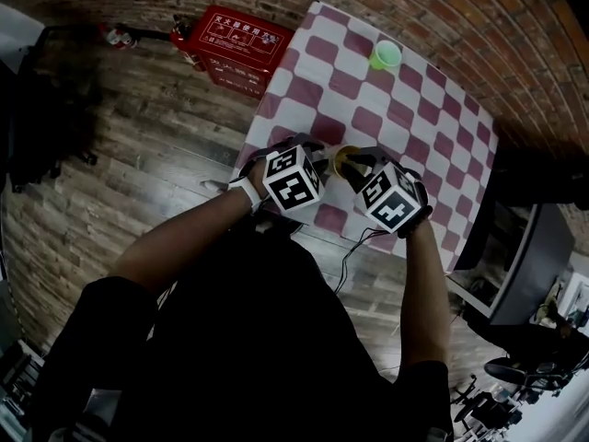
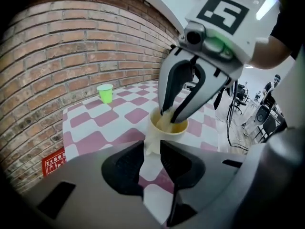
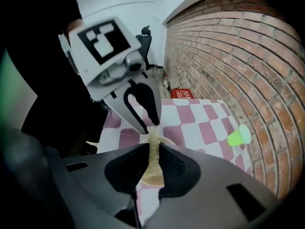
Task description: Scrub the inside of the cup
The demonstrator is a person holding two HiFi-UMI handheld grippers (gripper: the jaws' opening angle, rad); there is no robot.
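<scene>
Now — left fingers (image 2: 127, 168) hold cup (image 2: 155, 136) | right fingers (image 3: 125, 171) clamp sponge (image 3: 153, 159) inside cup

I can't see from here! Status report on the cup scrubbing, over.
Left gripper shut on cup. Right gripper shut on yellow scrubber, dipped in cup. Nothing in the way; green cup far off.
</scene>
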